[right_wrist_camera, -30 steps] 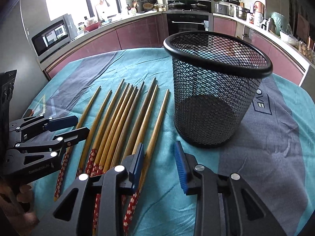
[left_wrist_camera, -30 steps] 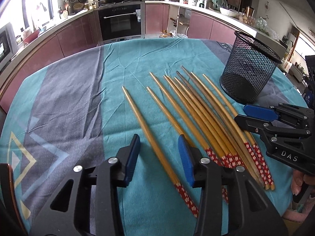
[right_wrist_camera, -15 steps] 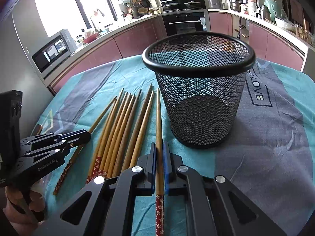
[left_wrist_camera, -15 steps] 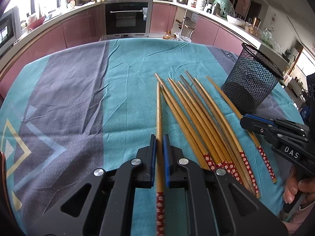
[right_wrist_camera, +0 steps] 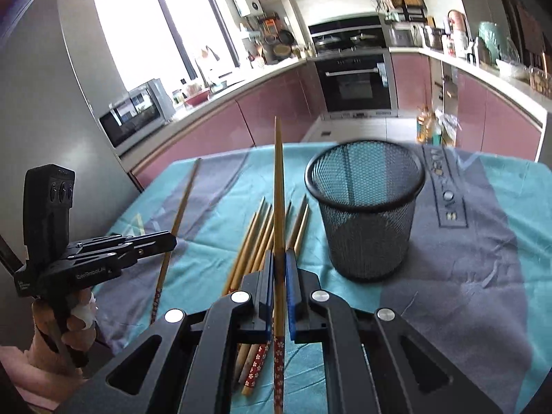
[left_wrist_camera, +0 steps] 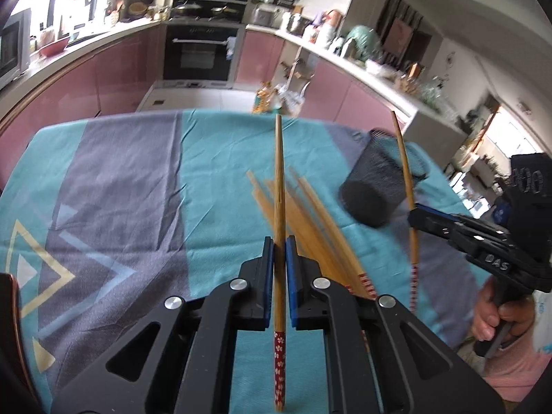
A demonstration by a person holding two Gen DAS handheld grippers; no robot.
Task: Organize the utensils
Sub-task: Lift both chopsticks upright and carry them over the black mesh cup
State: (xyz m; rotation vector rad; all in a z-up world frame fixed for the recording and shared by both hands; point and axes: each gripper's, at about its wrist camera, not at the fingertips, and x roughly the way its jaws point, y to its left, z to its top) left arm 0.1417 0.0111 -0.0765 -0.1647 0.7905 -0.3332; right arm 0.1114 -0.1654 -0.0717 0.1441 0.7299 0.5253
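A second ago both tools were open over the table. Now the left gripper (left_wrist_camera: 279, 252) is clamped on one chopstick (left_wrist_camera: 278, 186), and the right gripper (right_wrist_camera: 279, 265) on another chopstick (right_wrist_camera: 278, 186); both are lifted, tips at 12 o'clock. The other chopsticks (left_wrist_camera: 310, 214) are blurred on the cloth (left_wrist_camera: 120, 179). The basket (right_wrist_camera: 367, 207) is seen at 2 o'clock. Brown sticks, red flowered ends.

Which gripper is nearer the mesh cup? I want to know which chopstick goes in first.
Right. The right gripper sits beside the mesh cup; the left gripper is across the loose chopsticks from it.
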